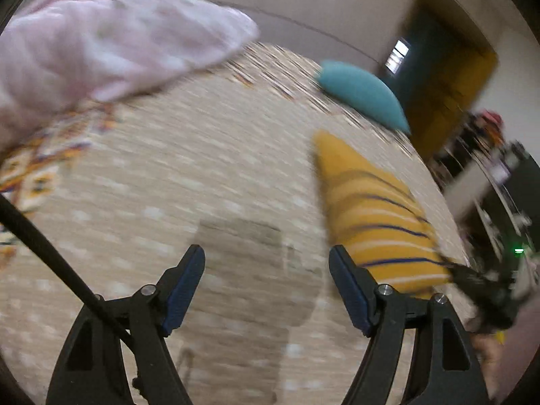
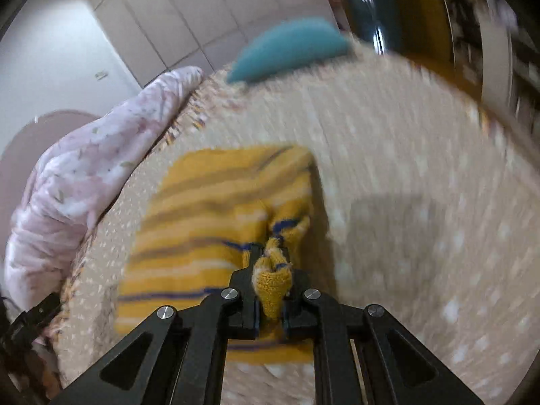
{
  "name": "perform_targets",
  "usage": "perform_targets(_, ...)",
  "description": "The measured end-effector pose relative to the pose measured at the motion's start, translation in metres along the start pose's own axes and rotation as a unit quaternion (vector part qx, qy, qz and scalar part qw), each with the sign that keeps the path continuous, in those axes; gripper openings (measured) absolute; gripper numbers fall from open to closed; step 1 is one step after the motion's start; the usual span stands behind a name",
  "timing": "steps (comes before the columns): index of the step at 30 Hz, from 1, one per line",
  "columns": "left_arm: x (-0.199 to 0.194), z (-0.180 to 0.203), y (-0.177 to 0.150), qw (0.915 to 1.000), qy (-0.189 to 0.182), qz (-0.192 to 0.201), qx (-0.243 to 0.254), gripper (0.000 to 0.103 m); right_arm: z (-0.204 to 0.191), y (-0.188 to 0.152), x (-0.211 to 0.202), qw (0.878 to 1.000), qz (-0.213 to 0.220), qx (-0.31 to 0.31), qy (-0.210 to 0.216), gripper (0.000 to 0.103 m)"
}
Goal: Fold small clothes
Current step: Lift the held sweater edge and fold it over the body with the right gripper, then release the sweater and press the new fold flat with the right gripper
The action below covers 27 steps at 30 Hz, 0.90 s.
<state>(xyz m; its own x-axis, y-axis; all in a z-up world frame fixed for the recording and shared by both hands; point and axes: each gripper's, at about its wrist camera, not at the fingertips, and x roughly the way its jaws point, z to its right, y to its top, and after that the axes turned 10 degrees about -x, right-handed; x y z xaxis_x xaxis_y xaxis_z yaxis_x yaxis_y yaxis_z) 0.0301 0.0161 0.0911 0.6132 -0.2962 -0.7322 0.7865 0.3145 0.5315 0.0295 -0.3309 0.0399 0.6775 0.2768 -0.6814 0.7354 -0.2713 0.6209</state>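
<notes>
- Knitwear: a mustard-yellow knitted garment with white and dark blue stripes point(image 2: 216, 222) lies on the beige, white-dotted bedspread point(image 2: 405, 202), one bunched corner lifted off it.
- The right gripper point(image 2: 271, 263) has its jaws pressed together on that bunched corner, yarn bulging between the black fingers.
- The left gripper point(image 1: 266, 256) hangs over bare bedspread point(image 1: 202, 168) with jaws spread wide and nothing between the blue pads point(image 1: 184, 290).
- In the left wrist view the striped garment point(image 1: 371, 216) sits just right of the left gripper.
- A pale pink floral quilt point(image 1: 111, 37) is heaped at the bed's left edge.
- A teal cushion point(image 1: 361, 91) rests at the far side, well apart from the garment.
- Both views are motion-blurred.
</notes>
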Motion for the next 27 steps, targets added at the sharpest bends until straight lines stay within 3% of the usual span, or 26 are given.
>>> perform_targets(4, 0.022, 0.046, -0.016, 0.9982, -0.011, -0.037, 0.045, 0.075, -0.001, -0.007, 0.005, 1.000, 0.008, -0.002, 0.023, 0.009)
perform_targets(9, 0.028, 0.077, -0.022, 0.9960, -0.014, -0.031, 0.082, 0.075, 0.001, -0.015, -0.001, 0.999, 0.010, -0.014, 0.034, 0.009)
perform_targets(12, 0.037, 0.077, -0.013, 0.9964, -0.011, -0.022, 0.081, 0.075, 0.008, -0.019, -0.005, 0.999, 0.008, -0.021, 0.026, 0.012)
perform_targets(17, 0.066, 0.071, -0.001, 0.9971, 0.009, -0.024, 0.071, 0.075, 0.019, -0.021, -0.034, 0.998, 0.049, -0.001, 0.029, 0.032)
perform_targets(22, 0.106, 0.071, -0.022, 0.9910, 0.023, -0.073, 0.110, 0.079, 0.008, -0.014, -0.054, 0.997, 0.070, -0.021, 0.014, 0.033)
perform_targets(27, 0.096, 0.056, -0.024, 0.9929, 0.001, -0.087, 0.082, 0.082, -0.024, -0.006, -0.047, 0.995, 0.073, -0.062, 0.007, 0.031)
